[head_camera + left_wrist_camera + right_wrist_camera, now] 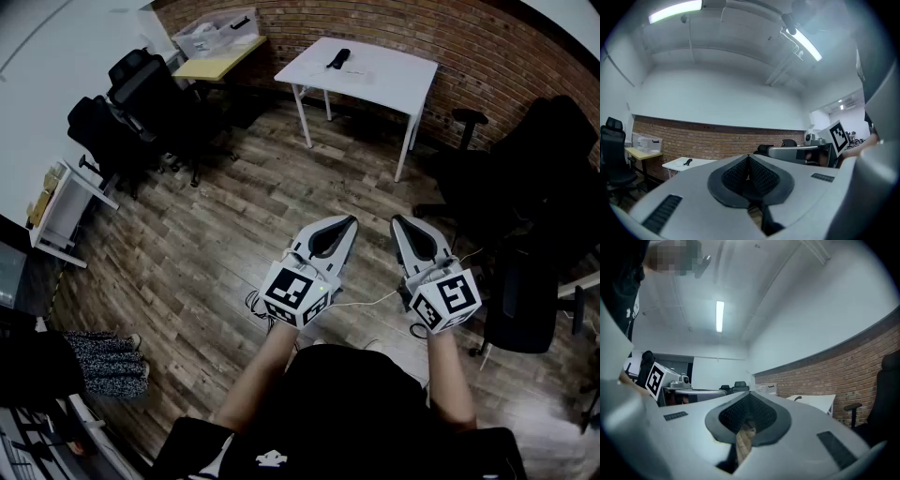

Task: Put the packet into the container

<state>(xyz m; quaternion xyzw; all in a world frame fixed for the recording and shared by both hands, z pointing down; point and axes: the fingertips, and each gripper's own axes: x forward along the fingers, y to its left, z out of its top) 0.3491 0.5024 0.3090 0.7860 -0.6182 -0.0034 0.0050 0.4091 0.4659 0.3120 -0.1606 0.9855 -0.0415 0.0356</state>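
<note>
Head view: wooden floor (216,234) fills the scene, with a white table (375,75) against the brick wall, well ahead of the person. Black office chairs (141,103) stand at left beside a yellow desk (220,64), which bears a clear lidded bin (217,33), probably the container. The left gripper (347,223) and right gripper (398,223) are held level above the floor, side by side, each with its jaws pressed together on nothing. A small dark object (338,58) lies on the white table. No packet can be identified with certainty. The task appears unstarted: approach, pickup and placing all remain.
</note>
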